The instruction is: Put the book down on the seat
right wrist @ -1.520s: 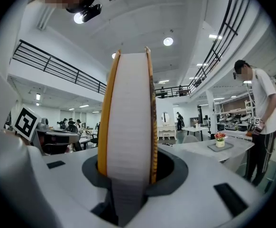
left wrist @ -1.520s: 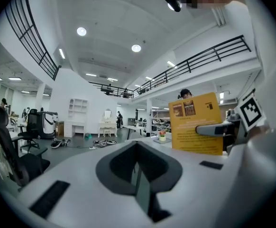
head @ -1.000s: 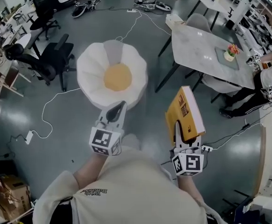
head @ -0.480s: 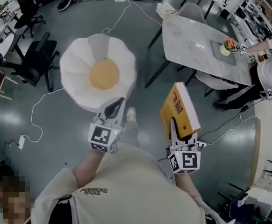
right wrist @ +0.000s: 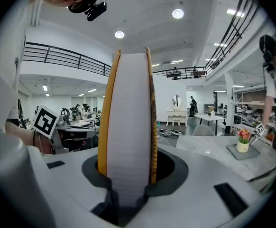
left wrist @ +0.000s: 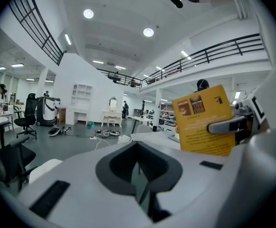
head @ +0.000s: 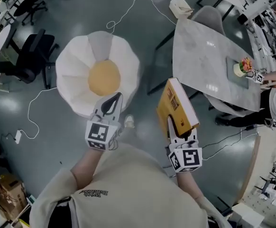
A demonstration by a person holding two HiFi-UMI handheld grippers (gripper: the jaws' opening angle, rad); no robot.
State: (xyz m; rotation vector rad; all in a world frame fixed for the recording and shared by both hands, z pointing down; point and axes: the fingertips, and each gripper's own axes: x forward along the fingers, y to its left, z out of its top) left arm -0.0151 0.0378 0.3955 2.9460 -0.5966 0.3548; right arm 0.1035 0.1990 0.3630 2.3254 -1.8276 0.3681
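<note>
A yellow book [head: 175,106] stands upright on its edge in my right gripper [head: 172,126], whose jaws are shut on its lower end. In the right gripper view the book's white page edge [right wrist: 128,118] fills the middle, clamped between both jaws of the right gripper [right wrist: 127,184]. The seat [head: 71,70] is a white petal-shaped floor cushion with a yellow centre, ahead and to the left of the book. My left gripper [head: 111,102] hangs over the seat's near edge, shut and holding nothing. The left gripper view shows the left gripper [left wrist: 140,184] and the book [left wrist: 204,120] off to the right.
A grey marble table [head: 202,51] with a small flower pot [head: 243,67] stands right of the seat. A seated person's arm [head: 271,75] is at its far side. A black office chair [head: 31,56] and a white floor cable [head: 33,109] lie left of the seat.
The view has shifted: the seat now sits a little further left and nearer my left gripper. The book stays clamped in the right gripper and has moved slightly left.
</note>
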